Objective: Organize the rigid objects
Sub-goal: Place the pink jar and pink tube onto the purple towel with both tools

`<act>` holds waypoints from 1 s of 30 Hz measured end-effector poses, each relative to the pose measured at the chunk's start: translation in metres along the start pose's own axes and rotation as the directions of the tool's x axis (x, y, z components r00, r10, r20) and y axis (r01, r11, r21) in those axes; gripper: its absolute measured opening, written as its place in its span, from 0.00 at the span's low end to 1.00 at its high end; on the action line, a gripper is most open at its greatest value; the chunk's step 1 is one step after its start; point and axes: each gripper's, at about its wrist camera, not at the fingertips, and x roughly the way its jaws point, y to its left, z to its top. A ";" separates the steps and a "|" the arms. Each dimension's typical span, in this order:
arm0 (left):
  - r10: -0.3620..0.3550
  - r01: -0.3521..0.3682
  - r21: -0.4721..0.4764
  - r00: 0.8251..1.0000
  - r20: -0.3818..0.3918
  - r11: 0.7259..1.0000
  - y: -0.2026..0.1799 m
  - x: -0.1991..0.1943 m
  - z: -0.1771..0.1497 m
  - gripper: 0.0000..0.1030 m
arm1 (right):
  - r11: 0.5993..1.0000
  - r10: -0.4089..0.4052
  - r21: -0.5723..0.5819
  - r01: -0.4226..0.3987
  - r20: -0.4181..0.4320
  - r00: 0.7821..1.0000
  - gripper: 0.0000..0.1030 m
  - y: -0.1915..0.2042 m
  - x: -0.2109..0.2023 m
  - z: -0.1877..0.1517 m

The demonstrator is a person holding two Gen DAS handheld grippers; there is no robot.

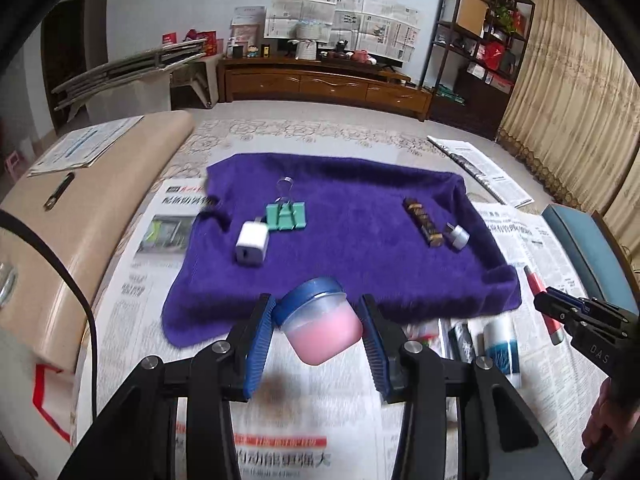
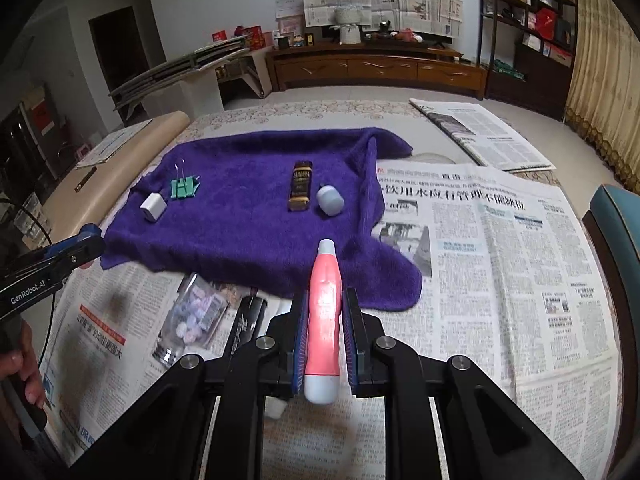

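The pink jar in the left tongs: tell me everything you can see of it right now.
The jar is a small, round tub of cloudy, see-through plastic, with pink contents and a blue screw lid. It is tilted, lid up and leaning toward the purple towel, base toward the camera. The left tongs hold it by its sides between ribbed blue pads, above the newspaper. Nothing else touches it. It looks blurred.

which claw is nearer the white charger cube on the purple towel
Left. The left claw sits just short of the charger cube; the right claw is farther off to the right.
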 end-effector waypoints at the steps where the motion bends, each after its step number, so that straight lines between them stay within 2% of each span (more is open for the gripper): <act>1: 0.007 -0.007 0.013 1.000 0.002 1.000 -0.002 0.004 0.006 0.39 | 1.000 0.001 0.003 -0.001 -0.004 1.000 0.16 -0.002 0.002 0.004; 8: 0.004 -0.004 0.032 1.000 -0.012 0.999 -0.003 0.034 0.029 0.39 | 1.000 0.017 -0.001 -0.017 -0.032 0.999 0.16 -0.010 0.029 0.039; 15: -0.012 0.014 0.029 0.998 -0.056 0.999 -0.001 0.071 0.039 0.39 | 0.997 0.050 -0.046 -0.056 -0.132 0.990 0.16 0.001 0.073 0.065; 22: -0.006 0.013 0.065 0.995 -0.101 0.998 -0.005 0.098 0.042 0.39 | 0.993 0.026 -0.102 -0.050 -0.223 0.974 0.16 0.011 0.108 0.069; 30: 0.010 0.006 0.105 0.987 -0.160 0.994 -0.007 0.119 0.040 0.40 | 0.992 0.011 -0.119 -0.041 -0.243 0.970 0.16 0.010 0.124 0.070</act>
